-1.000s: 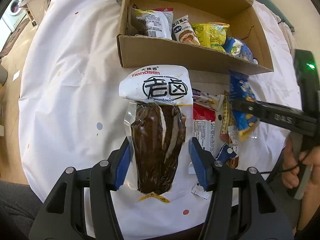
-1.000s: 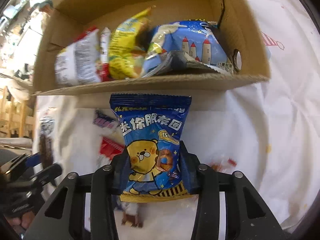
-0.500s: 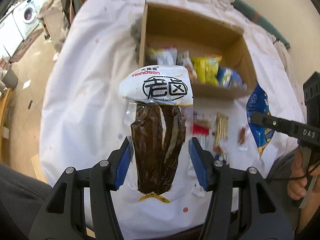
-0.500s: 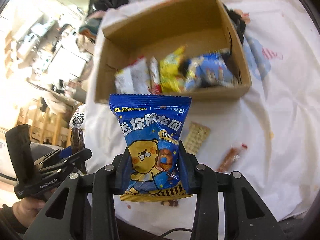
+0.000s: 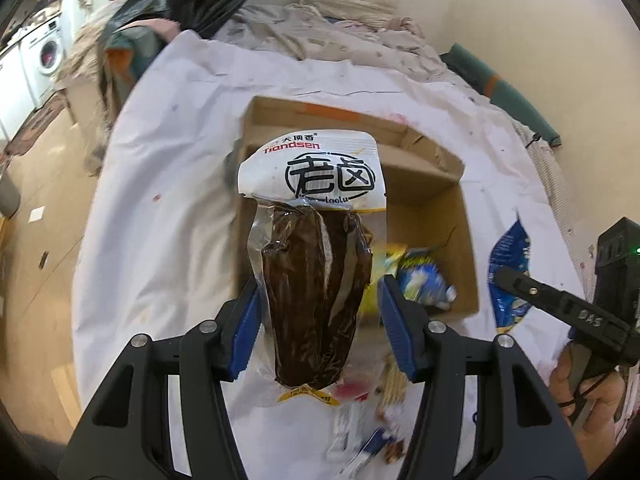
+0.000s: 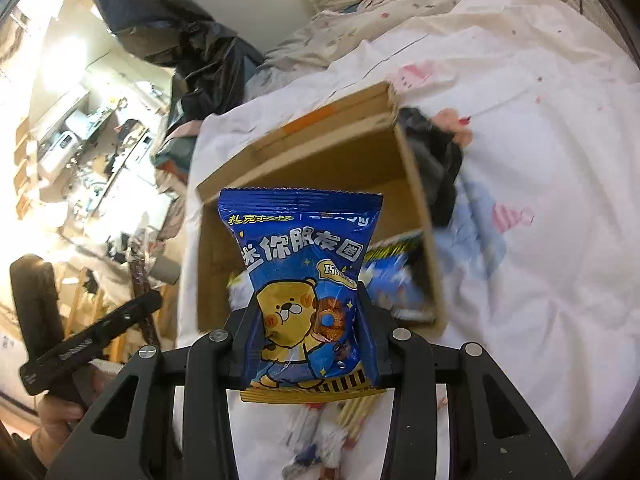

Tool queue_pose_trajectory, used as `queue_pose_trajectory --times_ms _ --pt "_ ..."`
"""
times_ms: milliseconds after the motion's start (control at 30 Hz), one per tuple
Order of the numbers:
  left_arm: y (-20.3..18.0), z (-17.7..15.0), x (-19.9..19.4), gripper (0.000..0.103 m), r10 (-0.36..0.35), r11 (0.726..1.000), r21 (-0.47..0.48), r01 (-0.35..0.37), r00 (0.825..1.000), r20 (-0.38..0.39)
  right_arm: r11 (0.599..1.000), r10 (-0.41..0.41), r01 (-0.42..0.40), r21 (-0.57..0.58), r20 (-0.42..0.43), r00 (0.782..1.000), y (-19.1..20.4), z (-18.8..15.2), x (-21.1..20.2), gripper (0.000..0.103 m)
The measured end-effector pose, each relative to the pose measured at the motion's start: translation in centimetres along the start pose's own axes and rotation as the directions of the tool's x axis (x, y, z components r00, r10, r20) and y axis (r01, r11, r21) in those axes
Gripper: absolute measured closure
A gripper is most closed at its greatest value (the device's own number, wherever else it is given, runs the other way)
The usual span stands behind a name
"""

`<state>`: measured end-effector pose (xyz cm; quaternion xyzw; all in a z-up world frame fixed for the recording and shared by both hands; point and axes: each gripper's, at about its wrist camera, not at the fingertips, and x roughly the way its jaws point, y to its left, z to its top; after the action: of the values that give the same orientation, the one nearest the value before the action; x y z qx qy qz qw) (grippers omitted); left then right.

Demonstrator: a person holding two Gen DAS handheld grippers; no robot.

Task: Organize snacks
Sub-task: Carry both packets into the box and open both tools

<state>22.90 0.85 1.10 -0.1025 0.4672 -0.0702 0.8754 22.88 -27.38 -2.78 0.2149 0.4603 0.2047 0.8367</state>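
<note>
My left gripper (image 5: 318, 322) is shut on a clear vacuum pack of dark brown meat with a white label (image 5: 316, 264), held upright high above the table. My right gripper (image 6: 310, 336) is shut on a blue biscuit bag with a yellow bear (image 6: 306, 296), also held high. The open cardboard box (image 5: 440, 168) lies below and ahead, with yellow and blue snack packs (image 5: 420, 280) in its near part. The box also shows in the right wrist view (image 6: 320, 152). The right gripper with its blue bag (image 5: 510, 276) shows at the right of the left wrist view.
Loose small snack packets (image 5: 376, 412) lie on the white cloth (image 5: 168, 168) below the grippers, near the table's front edge. A dark cloth (image 6: 432, 168) lies by the box's right side. Bedding, a black bag and a washing machine stand beyond the table.
Both grippers have risen well above the table with their packs still held. The box and loose snacks now look smaller and lower in both views.
</note>
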Motion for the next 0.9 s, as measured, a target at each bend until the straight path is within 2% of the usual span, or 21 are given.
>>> queue_pose_trajectory --times_ms 67,233,333,533,700,800,833,867,900 --pt "-0.3 1.3 1.4 0.050 -0.012 1.000 -0.001 0.012 1.000 0.000 1.000 -0.026 0.026 -0.002 0.007 1.000 -0.3 1.1 0.6 0.062" --pt "-0.5 2.2 5.6 0.050 0.010 1.000 0.021 -0.009 1.000 -0.012 0.999 -0.049 0.049 0.015 -0.012 0.999 -1.2 3.0 3.1 0.062" --pt "0.5 1.9 8.2 0.050 -0.003 1.000 -0.021 0.002 0.999 -0.051 0.997 -0.080 0.080 -0.005 -0.031 0.996 -1.1 3.1 4.9 0.062" --pt "0.9 1.1 10.5 0.050 0.025 1.000 -0.017 -0.026 0.996 -0.091 0.981 -0.182 0.177 -0.076 -0.060 0.981 -0.9 3.1 7.9 0.061" --pt "0.7 0.6 11.3 0.049 0.019 1.000 -0.011 -0.020 0.994 -0.106 0.976 -0.207 0.202 -0.084 -0.056 0.977 -1.2 3.5 9.1 0.060" --pt "0.2 0.6 11.5 0.043 0.012 1.000 0.010 -0.011 0.995 -0.100 0.980 -0.191 0.189 -0.055 -0.039 0.981 -1.5 3.6 9.1 0.053" --pt "0.1 0.6 11.5 0.041 0.017 1.000 0.008 -0.016 0.995 -0.101 0.981 -0.190 0.189 -0.046 -0.027 0.981 -1.5 3.7 8.9 0.038" --pt "0.1 0.7 11.6 0.040 0.017 1.000 0.011 -0.016 0.994 -0.108 0.985 -0.171 0.170 -0.040 -0.015 0.985 -1.4 3.8 8.6 0.028" --pt "-0.1 0.7 11.6 0.035 0.018 1.000 0.019 -0.016 0.993 -0.118 0.990 -0.138 0.137 -0.039 -0.008 0.990 -1.3 3.8 8.4 0.026"
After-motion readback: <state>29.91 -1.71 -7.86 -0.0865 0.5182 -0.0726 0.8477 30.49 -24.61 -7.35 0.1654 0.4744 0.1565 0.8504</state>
